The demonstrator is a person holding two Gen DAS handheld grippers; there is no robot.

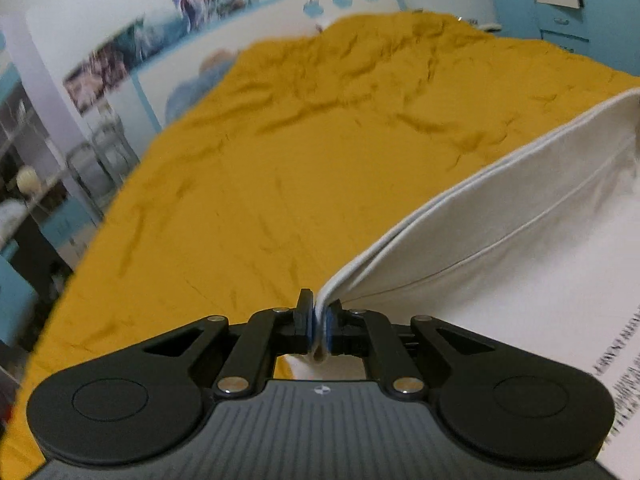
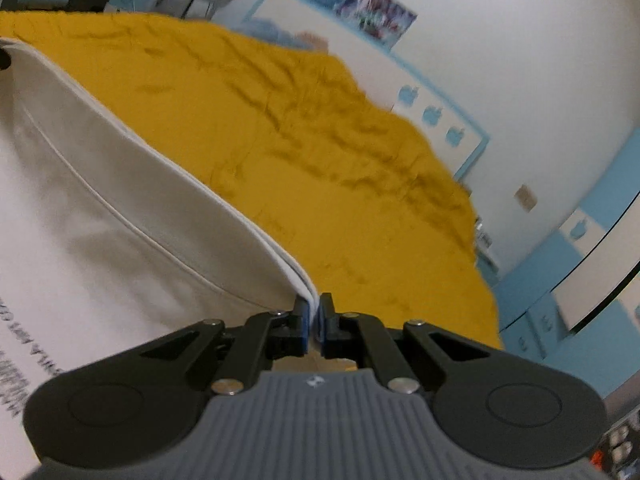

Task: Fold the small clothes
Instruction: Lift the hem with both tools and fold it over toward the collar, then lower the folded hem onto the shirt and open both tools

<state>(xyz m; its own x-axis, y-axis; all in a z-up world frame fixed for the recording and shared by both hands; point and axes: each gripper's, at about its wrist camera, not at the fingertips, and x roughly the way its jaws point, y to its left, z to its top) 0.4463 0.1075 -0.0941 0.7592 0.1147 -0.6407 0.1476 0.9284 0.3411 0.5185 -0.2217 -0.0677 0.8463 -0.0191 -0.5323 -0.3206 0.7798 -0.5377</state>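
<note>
Left wrist view shows the left gripper [image 1: 319, 322] with fingers clamped on the white garment [image 1: 500, 216], which stretches toward two o'clock; the right gripper [image 2: 314, 320] pinches the same hem, running to ten o'clock. Keep the edge taut and level while laying it over. Only the rumpled yellow cover [image 1: 300, 152] lies ahead, nothing blocking.

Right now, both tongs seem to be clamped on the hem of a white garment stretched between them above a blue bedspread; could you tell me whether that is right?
Not quite: the bedspread is mustard yellow, not blue, as both wrist views show. The rest holds: the left tongs and the right tongs are each clamped on the hem of the white garment stretched between them.
</note>
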